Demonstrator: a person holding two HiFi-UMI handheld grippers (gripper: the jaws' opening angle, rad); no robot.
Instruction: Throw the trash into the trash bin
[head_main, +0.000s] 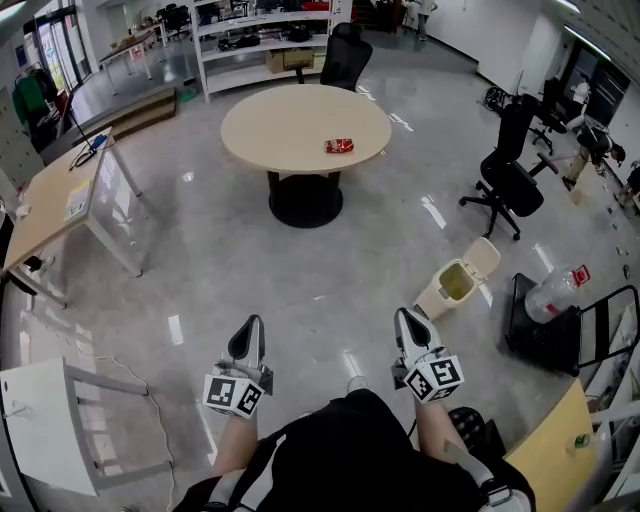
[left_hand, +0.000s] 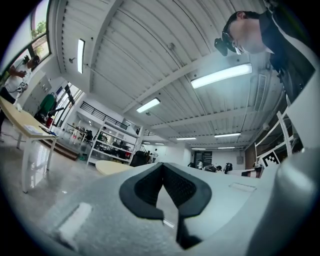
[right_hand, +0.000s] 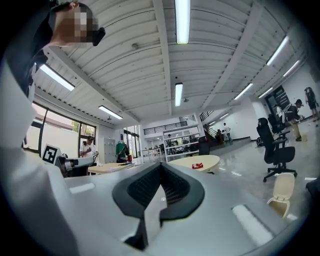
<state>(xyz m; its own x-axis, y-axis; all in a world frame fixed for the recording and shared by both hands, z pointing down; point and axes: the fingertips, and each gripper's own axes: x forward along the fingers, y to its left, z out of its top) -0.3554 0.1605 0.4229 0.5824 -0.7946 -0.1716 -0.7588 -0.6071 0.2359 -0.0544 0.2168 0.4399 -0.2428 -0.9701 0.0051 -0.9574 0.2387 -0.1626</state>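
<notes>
"Locating trash (head_main: 339, 146) first. Where?"
"Small red thing on the round table (head_main: 280, 130), right half. It's straight ahead of both hand-held grippers and well apart from them."
"Which side is nearer?"
"Right hand-held gripper (head_main: 405, 316), I'd say, by a little. Left hand-held gripper (head_main: 251, 321) sits more toward the table's left. Both have jaws together with nothing between them."
"Long axis?"
"Looks longer across the table than toward us, but it's too small to be sure. Right gripper view shows only a red speck. Left gripper view shows a sliver of table and no trash."
"Bin (head_main: 455, 283)?"
"On the floor to the table's right, on the near side, lid tipped back. Inside not readable. Probably needs a walk up to the table before any grab."
</notes>
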